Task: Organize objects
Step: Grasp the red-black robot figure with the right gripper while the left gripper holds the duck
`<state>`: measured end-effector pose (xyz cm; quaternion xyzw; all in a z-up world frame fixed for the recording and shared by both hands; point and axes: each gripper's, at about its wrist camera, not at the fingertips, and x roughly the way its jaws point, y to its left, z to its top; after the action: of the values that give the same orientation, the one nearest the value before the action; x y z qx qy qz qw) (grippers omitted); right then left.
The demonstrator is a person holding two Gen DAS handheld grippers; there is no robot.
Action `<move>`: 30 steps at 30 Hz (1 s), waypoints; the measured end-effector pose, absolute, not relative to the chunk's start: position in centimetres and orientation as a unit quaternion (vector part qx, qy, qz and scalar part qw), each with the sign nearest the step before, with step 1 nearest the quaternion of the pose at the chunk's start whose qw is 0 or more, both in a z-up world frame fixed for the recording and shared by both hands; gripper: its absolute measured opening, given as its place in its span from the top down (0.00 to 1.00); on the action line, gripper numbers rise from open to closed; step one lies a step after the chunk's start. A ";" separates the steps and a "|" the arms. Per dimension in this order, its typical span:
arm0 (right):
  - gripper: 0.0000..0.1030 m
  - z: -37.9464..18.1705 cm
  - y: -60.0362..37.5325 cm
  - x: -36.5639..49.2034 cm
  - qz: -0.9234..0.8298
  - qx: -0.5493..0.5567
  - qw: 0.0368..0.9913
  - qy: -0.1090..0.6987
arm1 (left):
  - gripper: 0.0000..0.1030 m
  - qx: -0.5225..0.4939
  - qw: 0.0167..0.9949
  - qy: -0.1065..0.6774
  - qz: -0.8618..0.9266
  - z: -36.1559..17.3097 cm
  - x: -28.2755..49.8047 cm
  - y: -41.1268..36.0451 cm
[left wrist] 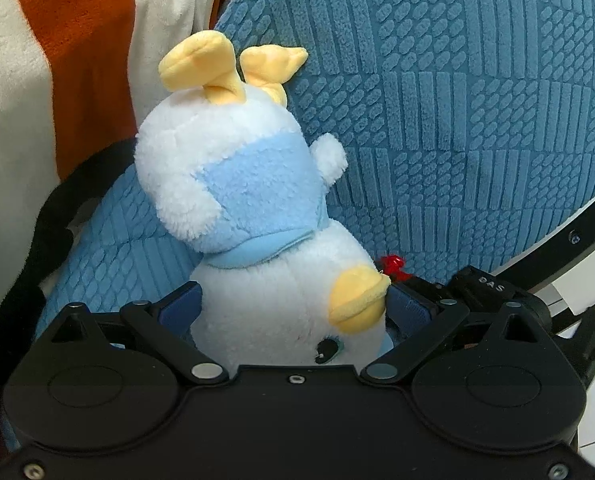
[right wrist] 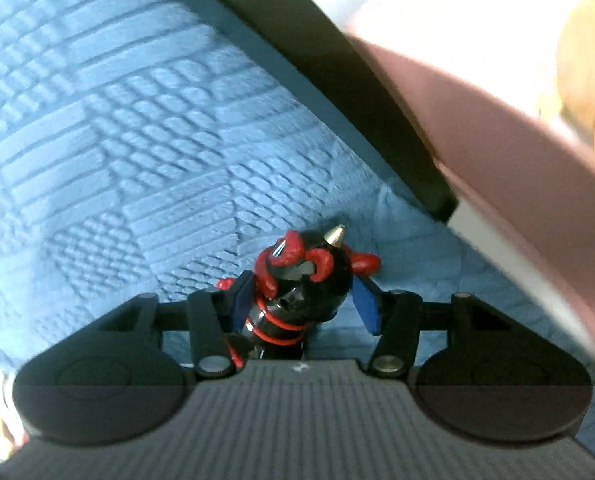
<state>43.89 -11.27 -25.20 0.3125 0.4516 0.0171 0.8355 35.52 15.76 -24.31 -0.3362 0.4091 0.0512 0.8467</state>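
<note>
Blue textured fabric fills the background of both views, with orange-and-white cloth at upper left of the left view and a black curved edge crossing upper right of the right view. Low in frame, the left gripper is clamped on the head of an upside-down white-and-blue plush duck, its yellow feet pointing up. The right gripper pinches a blurred black-and-red toy figure, which touches both blue pads at lower centre.

A home: blue textured upholstery fills both views (plush orange-and-cream fabric at ten o'clock).
</note>
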 end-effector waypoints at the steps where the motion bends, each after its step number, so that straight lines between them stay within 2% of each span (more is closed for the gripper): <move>1: 0.45 -24.8 -11.1 43.7 0.018 0.293 0.844 0.450 | 0.05 -0.338 0.846 0.409 0.051 -24.3 35.5 15.8; 7: 0.46 -22.2 -10.1 42.3 0.031 0.131 0.901 0.413 | 0.06 -0.348 0.847 0.400 0.045 -23.9 35.2 16.2; 12: 0.46 -23.1 -8.5 41.0 0.063 0.008 0.910 0.410 | 0.06 -0.371 0.839 0.396 0.041 -24.0 35.0 16.9; 18: 0.47 -23.3 -8.5 40.1 0.099 0.001 0.905 0.414 | 0.05 -0.399 0.825 0.399 0.043 -24.9 35.1 17.5; 19: 0.45 -23.2 -8.1 40.2 0.100 0.004 0.904 0.416 | 0.05 -0.398 0.825 0.399 0.044 -25.0 35.2 17.5; 30: 0.42 -23.3 -7.3 42.6 0.108 -0.013 0.898 0.427 | 0.02 -0.398 0.825 0.400 0.045 -25.2 35.6 17.2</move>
<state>42.64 -7.32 -23.32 -0.0130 0.4272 0.1076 0.8976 35.57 17.15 -25.19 -0.3979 0.3999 0.0446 0.8245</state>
